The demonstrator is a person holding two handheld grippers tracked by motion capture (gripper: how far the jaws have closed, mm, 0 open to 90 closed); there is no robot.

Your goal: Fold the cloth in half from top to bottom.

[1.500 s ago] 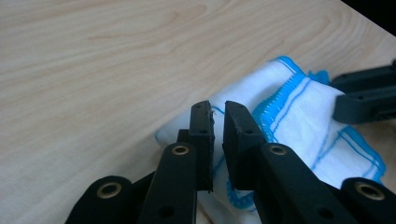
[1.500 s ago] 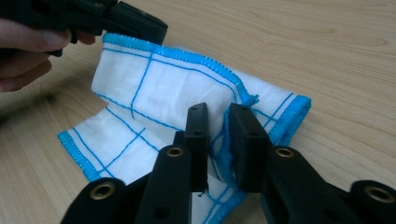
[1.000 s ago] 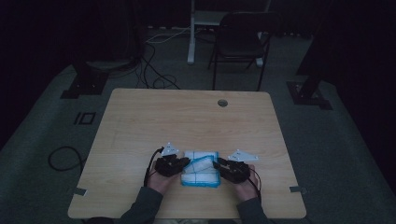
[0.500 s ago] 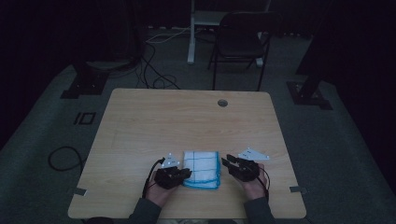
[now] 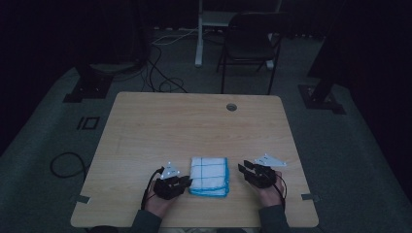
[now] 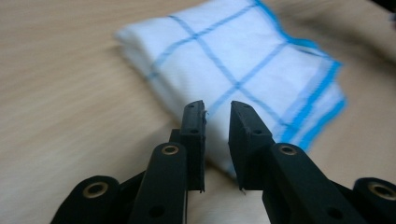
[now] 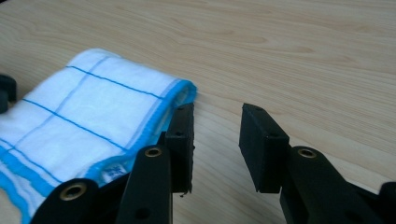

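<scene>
A folded white cloth (image 5: 209, 175) with a blue grid and blue hem lies flat near the table's front edge. My left gripper (image 5: 187, 182) sits just left of it, jaws pointing at its near left corner. In the left gripper view the gripper (image 6: 217, 109) has a narrow gap with nothing in it, and the cloth (image 6: 243, 60) lies just beyond the tips. My right gripper (image 5: 244, 170) stands to the cloth's right, a little apart from it. In its own view it (image 7: 217, 112) is open over bare wood, with the cloth (image 7: 84, 116) beside its left jaw. Both pairs of jaws have just been opening, empty.
The wooden table (image 5: 194, 121) has a round cable hole (image 5: 231, 107) near its far edge. Beyond the table stand a dark chair (image 5: 248, 43) and a white desk leg (image 5: 199, 34). Cables (image 5: 68, 165) lie on the floor to the left.
My right gripper has drawn away to the right, off the cloth's edge. My left gripper has slid slightly toward the near edge. The cloth now lies free between them.
</scene>
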